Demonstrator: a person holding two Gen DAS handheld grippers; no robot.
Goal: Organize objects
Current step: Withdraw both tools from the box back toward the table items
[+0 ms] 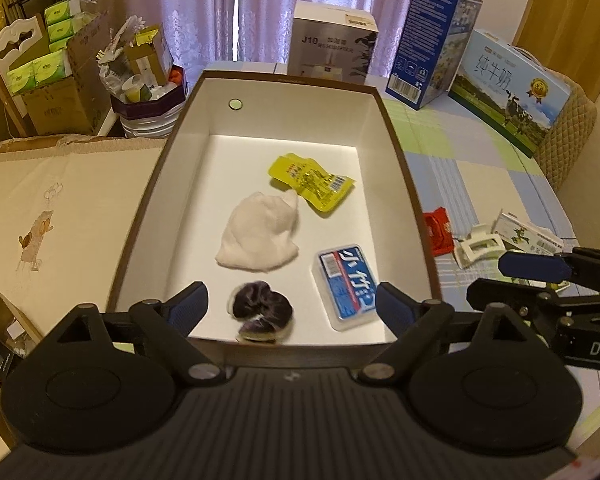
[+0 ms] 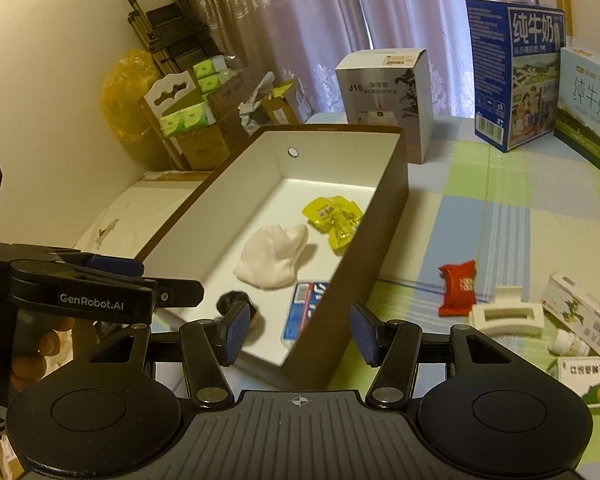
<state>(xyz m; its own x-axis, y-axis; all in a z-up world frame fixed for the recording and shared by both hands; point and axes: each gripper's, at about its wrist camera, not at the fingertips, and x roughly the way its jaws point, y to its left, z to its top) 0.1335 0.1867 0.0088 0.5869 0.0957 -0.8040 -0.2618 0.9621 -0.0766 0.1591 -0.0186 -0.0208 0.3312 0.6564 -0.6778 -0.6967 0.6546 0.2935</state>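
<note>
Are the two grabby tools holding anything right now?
No, nothing is held. The left tool and the right tool both have open jaws with nothing pinched. The dark scrunchie just lies in the box.

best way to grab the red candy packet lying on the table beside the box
Pinch the red candy packet across its puffed middle, coming from above. It lies flat on the table with crimped ends top and bottom, so the narrower sides suit the right gripper, whose jaws stand empty. The box stands clear to its left.

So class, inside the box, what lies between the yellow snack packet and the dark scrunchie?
The white cloth lies between the yellow snack packet and the dark scrunchie, clearest in the left wrist view.
</note>
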